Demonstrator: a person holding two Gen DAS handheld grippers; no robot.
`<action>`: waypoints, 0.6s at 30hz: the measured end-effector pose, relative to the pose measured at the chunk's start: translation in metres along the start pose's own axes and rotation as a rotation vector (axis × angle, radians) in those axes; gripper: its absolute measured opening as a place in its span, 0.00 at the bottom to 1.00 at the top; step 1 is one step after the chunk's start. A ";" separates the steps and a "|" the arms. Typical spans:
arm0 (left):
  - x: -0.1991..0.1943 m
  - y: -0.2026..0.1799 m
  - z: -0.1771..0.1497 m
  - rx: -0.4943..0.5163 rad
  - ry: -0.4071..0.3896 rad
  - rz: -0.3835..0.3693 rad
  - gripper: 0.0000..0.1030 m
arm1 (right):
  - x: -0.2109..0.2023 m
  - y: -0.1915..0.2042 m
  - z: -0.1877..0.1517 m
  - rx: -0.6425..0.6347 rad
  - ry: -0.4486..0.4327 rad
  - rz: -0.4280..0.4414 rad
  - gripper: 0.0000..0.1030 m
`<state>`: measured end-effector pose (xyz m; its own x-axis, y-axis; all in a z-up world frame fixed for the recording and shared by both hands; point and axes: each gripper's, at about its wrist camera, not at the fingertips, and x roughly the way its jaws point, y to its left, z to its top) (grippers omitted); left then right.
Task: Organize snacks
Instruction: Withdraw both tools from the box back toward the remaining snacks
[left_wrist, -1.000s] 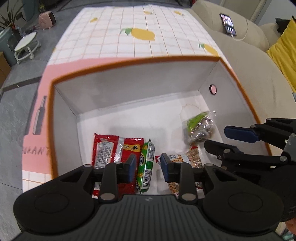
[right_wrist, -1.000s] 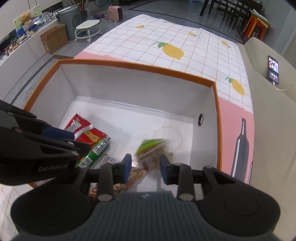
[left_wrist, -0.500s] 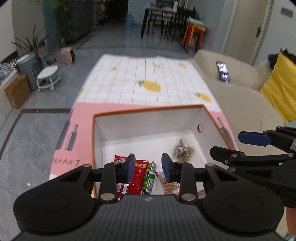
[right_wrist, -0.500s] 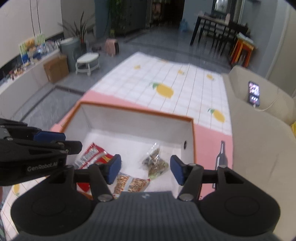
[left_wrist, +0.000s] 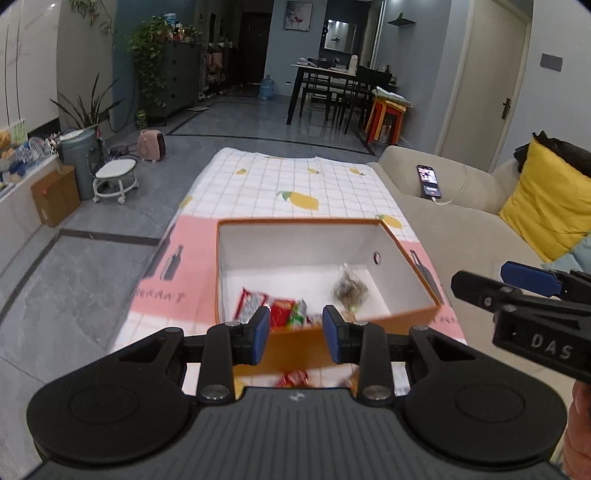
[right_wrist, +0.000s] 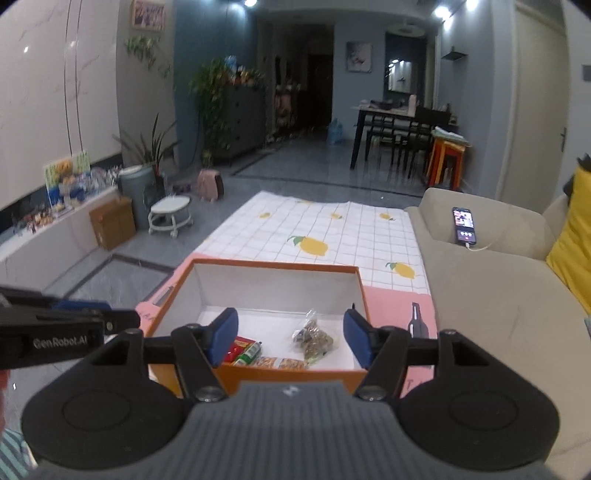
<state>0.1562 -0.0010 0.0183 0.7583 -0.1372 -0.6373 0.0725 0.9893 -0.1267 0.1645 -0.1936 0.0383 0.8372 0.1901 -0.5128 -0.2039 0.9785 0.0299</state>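
An orange box (left_wrist: 413, 258) with a white inside stands on the table; it also shows in the right wrist view (right_wrist: 364, 295). Inside lie a red packet (left_wrist: 251, 304), a green sausage stick (right_wrist: 249, 353), a nut packet (right_wrist: 282, 363) and a clear bag of dark snacks (left_wrist: 350, 288), the bag also in the right wrist view (right_wrist: 314, 338). My left gripper (left_wrist: 295, 334) is open and empty, above the box's near wall. My right gripper (right_wrist: 290, 338) is wide open and empty, above the box's near side.
A lemon-print tablecloth (left_wrist: 295, 184) covers the table beyond the box. A beige sofa (left_wrist: 461, 221) with a phone (left_wrist: 428, 181) and a yellow cushion (left_wrist: 546, 206) runs along the right. More snack packets (left_wrist: 295, 378) lie in front of the box. A white stool (left_wrist: 112, 179) stands at left.
Both grippers rose and drew back from inside the box. The right gripper let go of the clear snack bag, which now lies in the box, and its jaws opened wider.
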 end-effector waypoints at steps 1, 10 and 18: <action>-0.003 0.001 -0.006 0.002 0.004 -0.005 0.37 | -0.008 0.002 -0.006 0.008 -0.012 -0.001 0.60; -0.024 0.011 -0.067 0.045 0.027 -0.052 0.38 | -0.059 0.026 -0.072 0.026 -0.090 -0.033 0.63; -0.019 0.011 -0.107 0.070 0.100 -0.061 0.39 | -0.060 0.040 -0.133 0.019 -0.013 -0.066 0.63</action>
<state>0.0729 0.0075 -0.0523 0.6833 -0.1980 -0.7028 0.1643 0.9795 -0.1163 0.0387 -0.1767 -0.0445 0.8550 0.1265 -0.5029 -0.1389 0.9902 0.0129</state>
